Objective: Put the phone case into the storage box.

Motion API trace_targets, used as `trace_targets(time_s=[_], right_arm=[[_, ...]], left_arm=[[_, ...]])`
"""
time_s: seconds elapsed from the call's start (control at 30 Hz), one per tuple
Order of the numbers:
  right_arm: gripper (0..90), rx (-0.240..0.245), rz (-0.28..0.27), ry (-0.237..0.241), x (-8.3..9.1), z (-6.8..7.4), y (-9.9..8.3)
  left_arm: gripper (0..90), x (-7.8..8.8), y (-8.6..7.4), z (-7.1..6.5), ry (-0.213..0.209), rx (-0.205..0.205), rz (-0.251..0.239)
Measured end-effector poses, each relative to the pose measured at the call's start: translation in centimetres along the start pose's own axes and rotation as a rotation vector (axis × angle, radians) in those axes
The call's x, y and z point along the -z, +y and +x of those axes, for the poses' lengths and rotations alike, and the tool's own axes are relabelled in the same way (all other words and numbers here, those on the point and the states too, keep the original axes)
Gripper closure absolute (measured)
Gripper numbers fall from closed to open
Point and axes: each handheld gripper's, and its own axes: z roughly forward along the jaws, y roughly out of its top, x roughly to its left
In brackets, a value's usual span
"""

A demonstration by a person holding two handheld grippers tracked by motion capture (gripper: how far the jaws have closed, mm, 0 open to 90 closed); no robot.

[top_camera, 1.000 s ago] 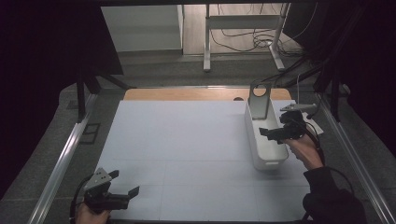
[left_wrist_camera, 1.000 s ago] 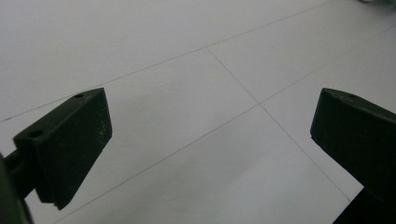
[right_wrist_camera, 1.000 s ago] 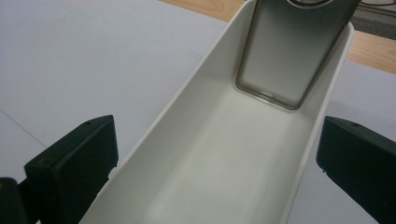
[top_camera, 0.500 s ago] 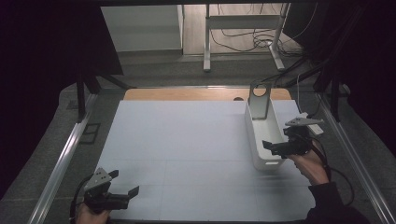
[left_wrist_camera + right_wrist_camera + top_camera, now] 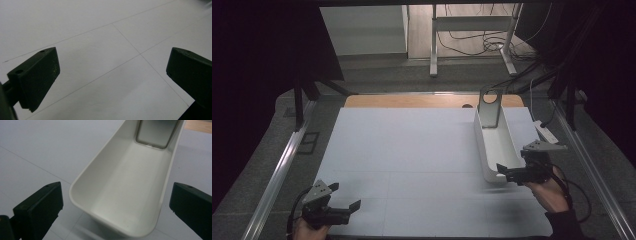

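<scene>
One second earlier beside the white trough-shaped bin [image 5: 494, 145], the right claw [image 5: 507, 174] had withdrawn to its near end, wide and empty, while the left claw [image 5: 343, 210] waited wide, well apart.

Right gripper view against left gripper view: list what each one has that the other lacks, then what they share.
Right gripper view: a long white bin, empty inside, its near end between the open fingers, with a metal-framed panel at its far end.
Left gripper view: crossing thin lines on the bare surface between its open fingers.
Both: two black fingers spread wide over the white table sheet.
</scene>
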Motion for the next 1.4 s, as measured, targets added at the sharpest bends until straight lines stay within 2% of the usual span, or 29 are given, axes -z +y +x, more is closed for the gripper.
trace_targets(time_s=[0.27,0.67,1.17,1.4], right_arm=[[0.0,-0.011,0.012,-0.020,1.0,0.7,-1.7],[0.0,-0.038,0.016,-0.022,2.2,1.6,-3.9],[0.0,-0.048,0.025,-0.042,3.2,2.7,-6.2],[0.0,-0.037,0.036,-0.054,3.3,3.0,-7.0]], left_arm=[[0.0,0.1,0.0,0.0,0.000,0.003,-0.001],[0.0,0.1,-0.1,0.0,0.001,0.005,-0.002],[0.0,0.2,-0.2,0.1,-0.004,0.008,-0.007],[0.0,0.2,-0.2,0.1,-0.004,0.008,-0.008]])
